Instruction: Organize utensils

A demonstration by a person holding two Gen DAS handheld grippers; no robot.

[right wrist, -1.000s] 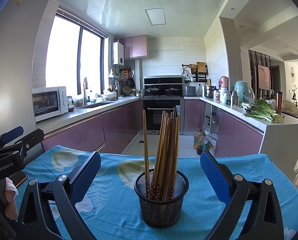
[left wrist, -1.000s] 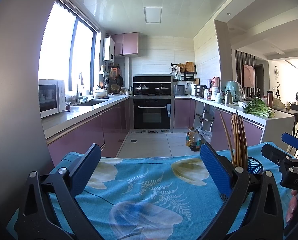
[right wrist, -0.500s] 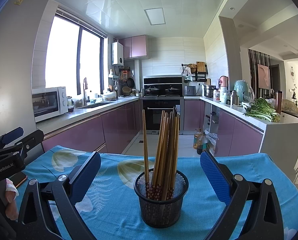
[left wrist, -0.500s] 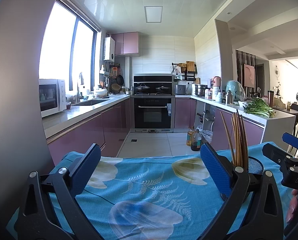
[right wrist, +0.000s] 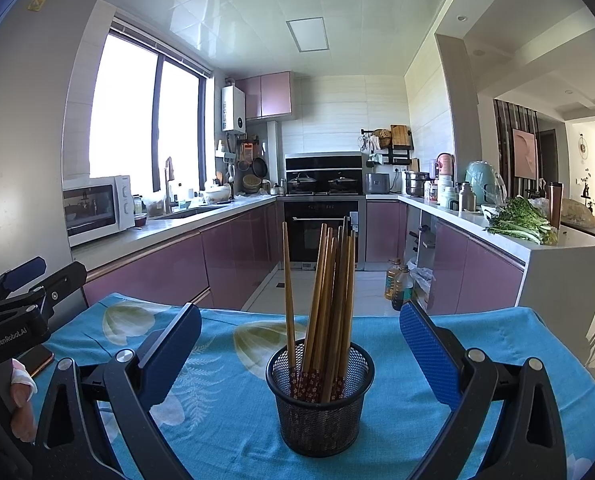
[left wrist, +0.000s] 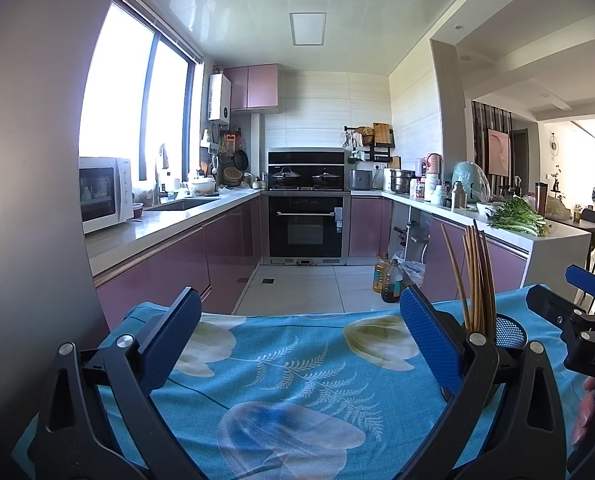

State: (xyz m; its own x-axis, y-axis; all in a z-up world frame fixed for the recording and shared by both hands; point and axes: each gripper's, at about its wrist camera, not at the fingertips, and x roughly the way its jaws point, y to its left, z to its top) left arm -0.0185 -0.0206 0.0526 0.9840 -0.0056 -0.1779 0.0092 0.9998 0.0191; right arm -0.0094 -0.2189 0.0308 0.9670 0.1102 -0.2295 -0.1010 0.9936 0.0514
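A black mesh cup (right wrist: 320, 408) stands upright on the blue floral tablecloth (right wrist: 225, 420), holding several wooden chopsticks (right wrist: 329, 300). My right gripper (right wrist: 299, 344) is open, with the cup just ahead between its blue pads and apart from both. In the left wrist view the same cup (left wrist: 509, 332) and chopsticks (left wrist: 475, 280) show behind the right finger. My left gripper (left wrist: 297, 332) is open over bare cloth, empty. The other gripper shows at each view's edge, held by a hand (right wrist: 21, 408).
A phone (right wrist: 37, 360) lies on the cloth at the left. Beyond the table's far edge (left wrist: 297, 314) is a kitchen aisle with purple cabinets, an oven (left wrist: 305, 224), oil bottles (left wrist: 387, 278) on the floor and a counter with greens (right wrist: 521, 224).
Almost nothing: both grippers stay open and in place, and the cup and chopsticks have not moved.
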